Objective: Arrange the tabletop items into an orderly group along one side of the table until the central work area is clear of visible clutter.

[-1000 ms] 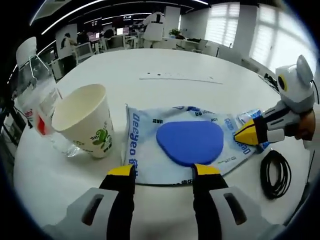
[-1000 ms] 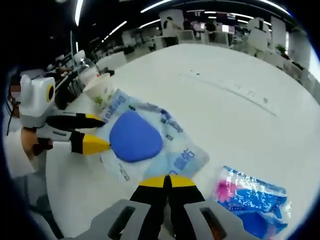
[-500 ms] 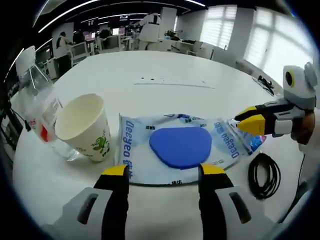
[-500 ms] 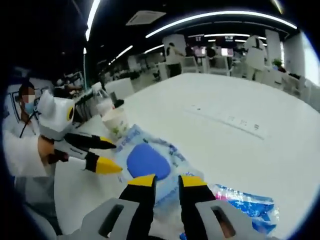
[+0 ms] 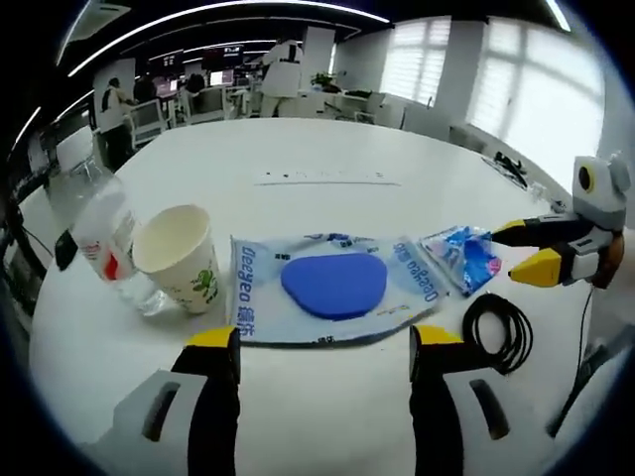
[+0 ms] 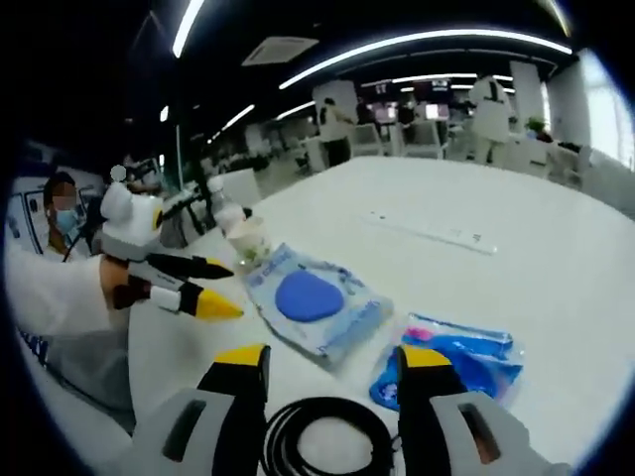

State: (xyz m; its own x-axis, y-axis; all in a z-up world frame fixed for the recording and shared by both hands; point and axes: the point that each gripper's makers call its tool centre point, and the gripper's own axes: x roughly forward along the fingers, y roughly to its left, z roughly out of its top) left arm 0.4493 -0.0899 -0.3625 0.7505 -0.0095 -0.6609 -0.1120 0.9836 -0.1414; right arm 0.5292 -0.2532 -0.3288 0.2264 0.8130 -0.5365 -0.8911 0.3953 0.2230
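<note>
Op: Both grippers have backed off and spread since a second ago. Then my right gripper (image 6: 332,359) had its jaws pressed together over the wet-wipes pack; now they stand wide apart, nothing between them. The left gripper (image 5: 325,340) reads the same, jaws parted and holding nothing.

Obs: Where does the pack sit relative to the left jaws?

Op: The wet-wipes pack (image 5: 332,290) lies flat on the white table (image 5: 327,164) just beyond the tips, centred between them. It is a pale wrapper with blue lettering and a blue flip lid in the middle.

Obs: Neighbours?

Op: A paper cup (image 5: 181,257) stands upright beside the pack, white with a green print, and a clear plastic bottle (image 5: 102,234) touches or nearly touches the cup; I can't tell which. On the pack's other side is a blue-and-pink snack packet (image 5: 459,257), crumpled. A coiled black cable (image 5: 498,332) lies near that.

Obs: Right gripper view?

Op: The cable (image 6: 327,436) sits between my right jaws, close in. The packet (image 6: 456,359) is just beyond one tip, the pack (image 6: 316,300) farther out.
</note>
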